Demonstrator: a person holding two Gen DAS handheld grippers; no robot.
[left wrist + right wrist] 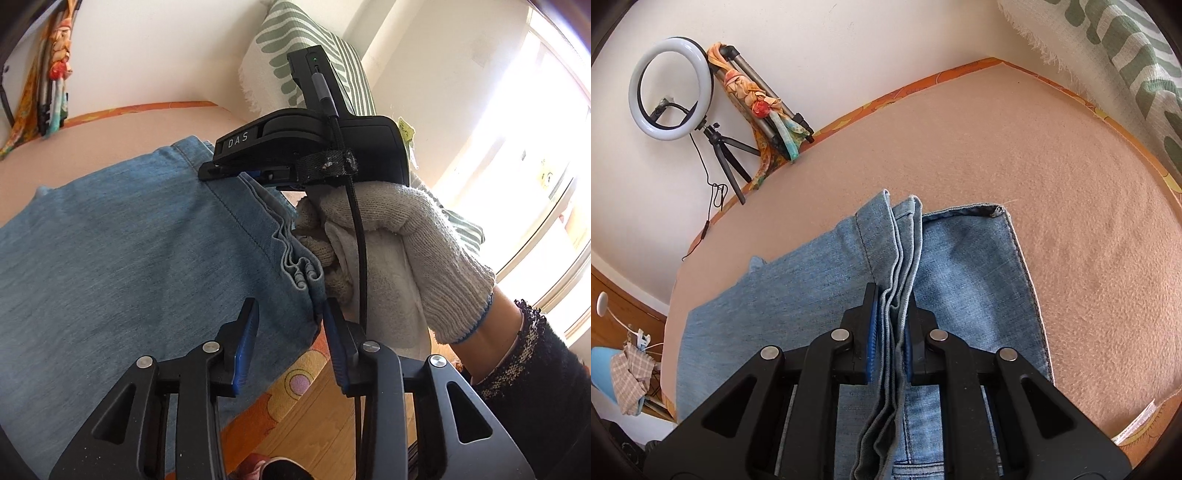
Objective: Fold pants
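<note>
Denim pants point(975, 266) folded, layered hems bunched, on fuzzy blanket point(1089, 221).

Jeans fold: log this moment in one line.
jeans: doubled over on bed | left gripper: open, hem edge between | right gripper: around bunched hems, grip unclear

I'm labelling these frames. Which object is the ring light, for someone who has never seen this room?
Follow the pink bed to its far-left edge by the white wall. The ring light stands there on a small black tripod, the only white glowing circle, beside a scarf-wrapped stand.
</note>
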